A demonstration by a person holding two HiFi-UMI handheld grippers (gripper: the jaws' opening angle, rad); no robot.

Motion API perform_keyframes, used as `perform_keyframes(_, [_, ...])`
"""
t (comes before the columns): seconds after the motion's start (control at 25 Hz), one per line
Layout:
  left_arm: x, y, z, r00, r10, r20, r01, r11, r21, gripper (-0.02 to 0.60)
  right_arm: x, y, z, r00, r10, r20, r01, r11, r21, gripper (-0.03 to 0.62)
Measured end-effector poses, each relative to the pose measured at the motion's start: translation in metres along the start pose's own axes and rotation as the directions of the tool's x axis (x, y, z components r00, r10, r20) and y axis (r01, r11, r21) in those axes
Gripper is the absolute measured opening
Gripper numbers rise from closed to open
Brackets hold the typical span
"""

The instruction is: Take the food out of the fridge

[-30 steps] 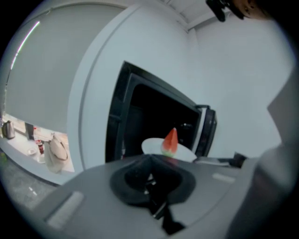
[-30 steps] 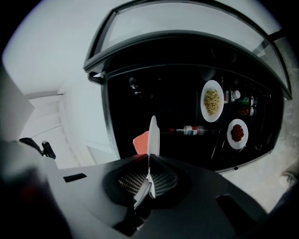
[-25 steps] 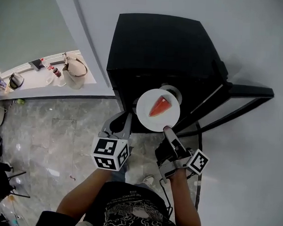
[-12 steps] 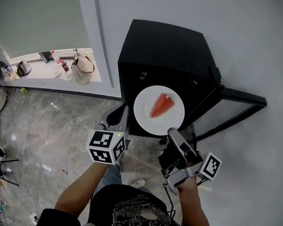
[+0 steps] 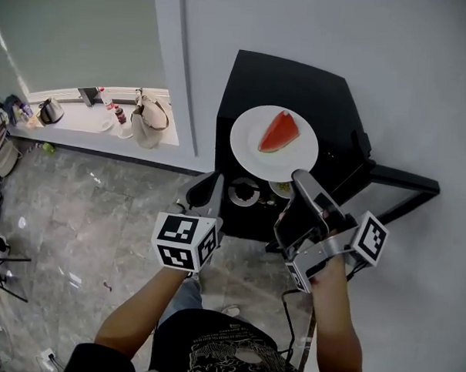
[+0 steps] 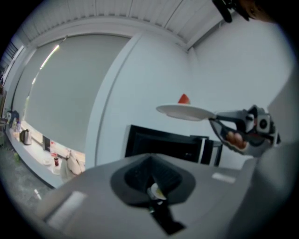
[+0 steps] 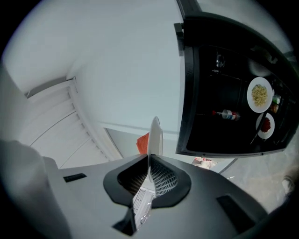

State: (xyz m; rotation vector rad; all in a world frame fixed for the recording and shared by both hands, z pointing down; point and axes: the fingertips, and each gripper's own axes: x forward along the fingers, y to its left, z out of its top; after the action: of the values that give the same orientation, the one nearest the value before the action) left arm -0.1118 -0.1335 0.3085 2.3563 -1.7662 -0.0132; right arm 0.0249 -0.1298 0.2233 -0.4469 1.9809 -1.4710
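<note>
Watermelon slice [image 5: 279, 133] lies on a white plate [image 5: 246, 143]. My right gripper [image 5: 301, 178] clamps the plate by its near rim, jaws closed on the edge. I hold the plate level, higher than the fridge's [image 5: 299, 80] top front edge and not touching it. My left gripper [image 5: 208, 189] has its jaws pressed together on nothing, just in front of the fridge's left front corner. The fridge door [image 5: 407, 181] stands swung open on the fridge's right. Two dishes [image 5: 243, 193] sit on a shelf inside. Grey floor [image 5: 101, 206] spreads left of the fridge.
</note>
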Motion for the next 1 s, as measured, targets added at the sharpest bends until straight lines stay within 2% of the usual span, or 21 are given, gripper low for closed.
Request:
perform_keyframes(0.48, [0.012, 0.032, 0.013, 0.999, -0.047, -0.004, 0.047, 0.998, 0.028, 0.000, 0.082, -0.044, 0.024, 0.989, -0.032, 0.142, 0.029, 0.999, 0.026, 0.008])
perform_keyframes(0.72, [0.014, 0.048, 0.010, 0.998, -0.060, -0.015, 0.060, 0.998, 0.024, 0.000, 0.095, -0.057, 0.027, 0.978, -0.048, 0.202, 0.044, 0.999, 0.029, 0.008])
perform_keyframes(1.0, [-0.001, 0.035, 0.008, 0.996, -0.089, -0.021, 0.089, 0.996, 0.020, 0.000, 0.085, -0.055, 0.025, 0.953, -0.075, 0.292, 0.066, 0.997, 0.042, 0.008])
